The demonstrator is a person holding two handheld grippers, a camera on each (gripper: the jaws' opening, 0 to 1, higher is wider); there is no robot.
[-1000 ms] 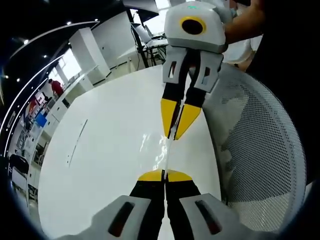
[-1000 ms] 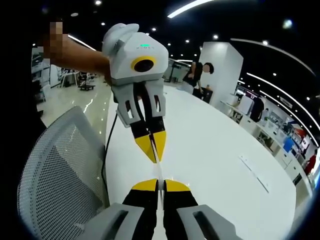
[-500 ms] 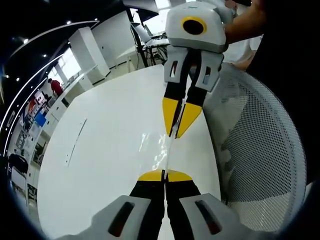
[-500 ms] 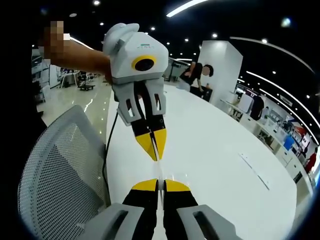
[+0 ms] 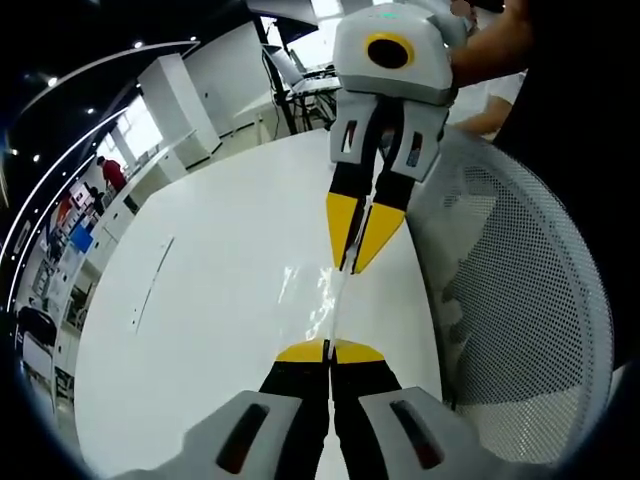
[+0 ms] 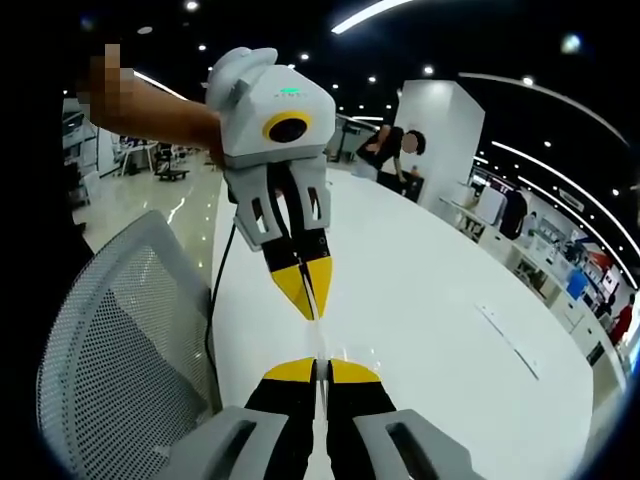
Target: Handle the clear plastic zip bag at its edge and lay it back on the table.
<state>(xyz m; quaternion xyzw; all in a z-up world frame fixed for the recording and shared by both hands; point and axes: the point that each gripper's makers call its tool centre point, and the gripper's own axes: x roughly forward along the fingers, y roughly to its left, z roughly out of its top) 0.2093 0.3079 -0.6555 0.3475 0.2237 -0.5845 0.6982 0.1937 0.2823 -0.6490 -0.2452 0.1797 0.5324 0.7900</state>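
The clear plastic zip bag (image 5: 325, 300) hangs stretched between my tongs above the white table (image 5: 200, 330), left gripper (image 5: 329, 349) and right gripper (image 5: 352, 262) each pinching an end of its edge. I judge it light, limp and slippery, best held at that stiffer edge. A mesh chair (image 5: 520, 300) stands beside the glossy table.

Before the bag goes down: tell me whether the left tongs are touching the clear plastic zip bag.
Touching. In the left gripper view the left tongs are shut on the edge of the clear plastic zip bag.
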